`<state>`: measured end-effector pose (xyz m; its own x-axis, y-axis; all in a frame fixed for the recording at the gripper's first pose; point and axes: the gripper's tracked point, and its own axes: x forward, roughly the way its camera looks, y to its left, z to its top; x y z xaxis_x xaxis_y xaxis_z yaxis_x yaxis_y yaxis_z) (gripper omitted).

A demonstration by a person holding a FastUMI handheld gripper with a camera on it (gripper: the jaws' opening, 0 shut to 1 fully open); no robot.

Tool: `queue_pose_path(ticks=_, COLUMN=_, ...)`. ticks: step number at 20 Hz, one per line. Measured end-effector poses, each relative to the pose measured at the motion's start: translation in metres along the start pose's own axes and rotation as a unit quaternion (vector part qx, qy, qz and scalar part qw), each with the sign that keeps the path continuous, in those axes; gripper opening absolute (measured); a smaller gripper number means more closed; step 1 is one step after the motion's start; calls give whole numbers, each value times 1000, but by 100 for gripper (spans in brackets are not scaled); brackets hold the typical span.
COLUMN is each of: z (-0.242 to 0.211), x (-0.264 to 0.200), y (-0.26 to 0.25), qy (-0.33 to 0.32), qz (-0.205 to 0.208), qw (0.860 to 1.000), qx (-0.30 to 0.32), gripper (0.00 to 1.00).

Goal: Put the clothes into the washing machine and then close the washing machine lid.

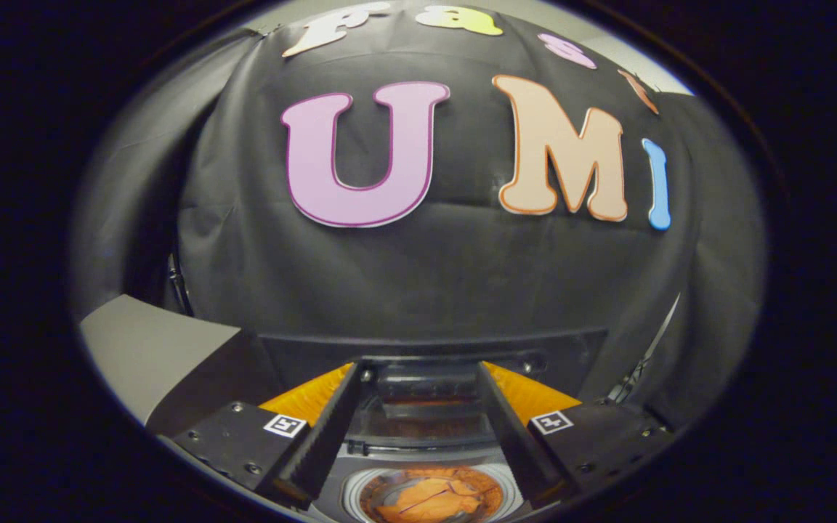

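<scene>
My gripper (424, 425) hangs over a small dark washing machine (433, 349) and is open, its fingers (324, 428) wide apart and pressing on nothing. Low between the fingers is the machine's round, white-rimmed drum opening (352, 490), and an orange garment (429, 500) lies crumpled inside it. Just ahead of the fingertips the lid (426, 396) stands raised, and its glossy window mirrors some orange. I cannot tell whether either finger touches the lid.
The black cloth wall (426, 276) hangs close behind the machine and wraps round both sides. A grey flat surface (150, 341) lies to the left of the machine. Thin metal frame parts (644, 363) run down at the right behind the cloth.
</scene>
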<state>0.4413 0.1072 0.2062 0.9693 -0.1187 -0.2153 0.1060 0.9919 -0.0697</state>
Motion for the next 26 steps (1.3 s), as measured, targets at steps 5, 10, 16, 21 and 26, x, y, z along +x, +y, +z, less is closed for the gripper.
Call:
queue_pose_path(ticks=5, z=15, x=17, y=6, qy=-10, qz=-4, qw=1000, qx=-20, gripper=97)
queue_pose_path(ticks=10, z=24, x=36, y=10, qy=-12, qz=-8, qw=1000, qx=-19, gripper=96)
queue_pose_path(ticks=16, z=27, x=43, y=20, qy=-12, qz=-4, qw=1000, qx=-18, gripper=97)
queue_pose_path(ticks=21, z=30, x=44, y=18, qy=-14, qz=-10, qw=1000, qx=-24, gripper=96)
queue_pose_path(ticks=26, z=23, x=48, y=22, qy=-3, qz=-6, qw=1000, qx=-29, gripper=97)
